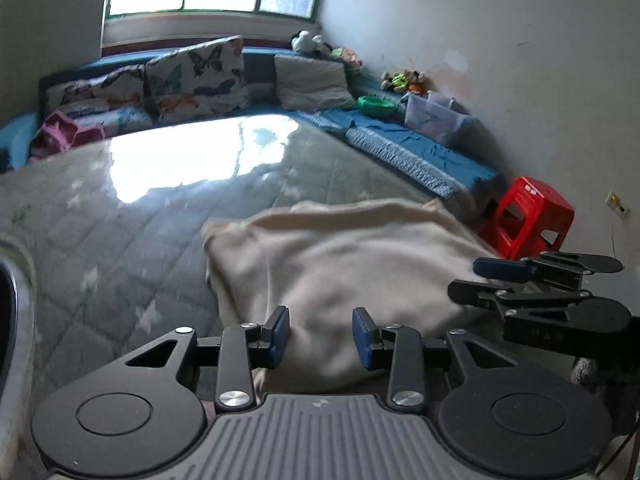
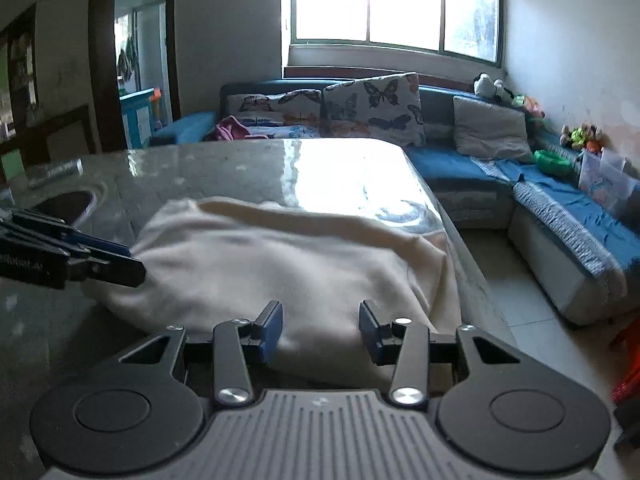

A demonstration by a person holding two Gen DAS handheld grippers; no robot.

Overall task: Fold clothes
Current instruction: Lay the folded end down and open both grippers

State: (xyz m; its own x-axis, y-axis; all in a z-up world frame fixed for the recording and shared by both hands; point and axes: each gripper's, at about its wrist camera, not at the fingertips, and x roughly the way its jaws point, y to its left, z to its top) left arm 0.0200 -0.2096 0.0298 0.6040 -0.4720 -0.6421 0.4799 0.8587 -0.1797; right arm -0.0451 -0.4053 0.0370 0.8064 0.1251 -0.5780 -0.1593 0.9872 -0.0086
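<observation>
A cream cloth (image 1: 336, 264) lies folded over on the glossy table (image 1: 120, 240), near its right edge. It also shows in the right wrist view (image 2: 280, 256). My left gripper (image 1: 320, 338) is open, its blue pads on either side of the cloth's near edge. My right gripper (image 2: 320, 332) is open over the cloth's near edge too. The right gripper also shows at the right of the left wrist view (image 1: 480, 280). The left gripper shows at the left of the right wrist view (image 2: 128, 260), at the cloth's left side.
A blue corner sofa (image 2: 560, 208) with butterfly cushions (image 2: 372, 104) runs behind and to the right of the table. A red stool (image 1: 528, 216) stands on the floor by the wall. A dark bowl rim (image 1: 12, 300) sits at the table's left.
</observation>
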